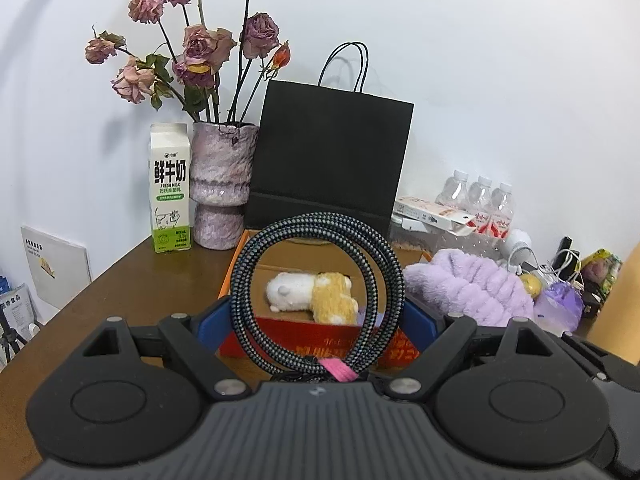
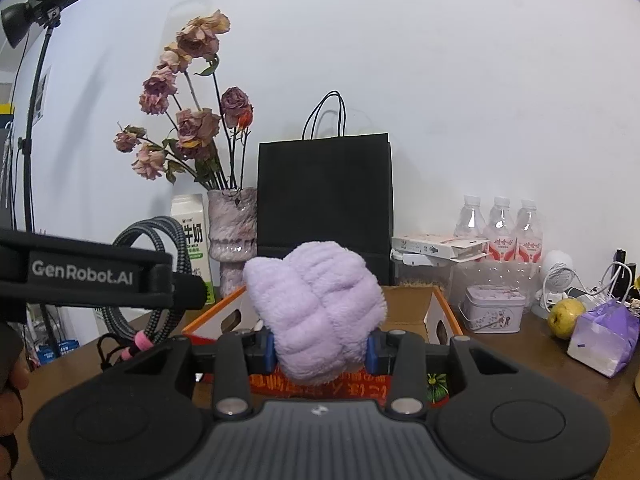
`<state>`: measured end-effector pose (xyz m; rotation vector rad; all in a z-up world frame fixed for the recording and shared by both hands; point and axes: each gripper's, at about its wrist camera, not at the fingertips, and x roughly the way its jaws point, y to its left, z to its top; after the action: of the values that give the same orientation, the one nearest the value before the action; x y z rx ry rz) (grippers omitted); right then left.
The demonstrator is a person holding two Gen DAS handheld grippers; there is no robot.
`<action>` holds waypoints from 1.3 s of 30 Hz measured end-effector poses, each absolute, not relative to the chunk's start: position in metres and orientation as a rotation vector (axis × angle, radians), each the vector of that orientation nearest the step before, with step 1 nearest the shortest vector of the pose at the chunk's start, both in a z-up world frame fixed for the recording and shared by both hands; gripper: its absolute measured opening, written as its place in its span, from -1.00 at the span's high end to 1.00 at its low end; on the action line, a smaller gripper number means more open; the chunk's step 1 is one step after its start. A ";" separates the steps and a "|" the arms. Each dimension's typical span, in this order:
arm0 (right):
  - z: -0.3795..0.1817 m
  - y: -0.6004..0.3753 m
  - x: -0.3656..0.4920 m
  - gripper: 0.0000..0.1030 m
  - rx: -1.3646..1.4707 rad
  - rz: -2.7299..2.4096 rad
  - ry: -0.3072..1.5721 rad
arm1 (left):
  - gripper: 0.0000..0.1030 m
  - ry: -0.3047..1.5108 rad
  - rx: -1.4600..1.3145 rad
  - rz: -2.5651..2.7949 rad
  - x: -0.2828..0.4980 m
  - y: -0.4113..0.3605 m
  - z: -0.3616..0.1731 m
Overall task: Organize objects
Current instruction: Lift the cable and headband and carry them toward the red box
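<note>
From the left wrist, the left gripper (image 1: pixel 316 320) has its jaws spread wide around a coiled braided cable (image 1: pixel 318 296), clamped across the loop, held up just in front of the open cardboard box (image 1: pixel 400 344). A plush toy (image 1: pixel 312 296) already lies inside that box. If the springy coil slips sideways, it could pop free and land short of the box.

From the right wrist, the right gripper (image 2: pixel 320 350) squeezes a fluffy purple headband (image 2: pixel 316 312), also just before the box. Both loads arriving together could collide over the opening.
</note>
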<state>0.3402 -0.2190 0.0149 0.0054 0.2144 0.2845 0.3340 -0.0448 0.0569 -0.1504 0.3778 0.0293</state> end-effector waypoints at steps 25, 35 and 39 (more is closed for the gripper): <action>0.018 -0.221 0.430 0.27 0.027 0.254 0.228 | -0.71 0.365 -0.205 0.129 0.417 -0.055 0.058; 0.014 -0.216 0.468 0.27 0.016 0.251 0.259 | -0.71 0.372 -0.220 0.204 0.452 -0.053 0.051; 0.011 -0.215 0.482 0.27 0.010 0.243 0.276 | -0.71 0.394 -0.217 0.235 0.468 -0.052 0.044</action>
<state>0.4817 -0.2149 0.0107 0.0105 0.2760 0.2425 0.4679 -0.0516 0.0436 -0.2170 0.3945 0.2345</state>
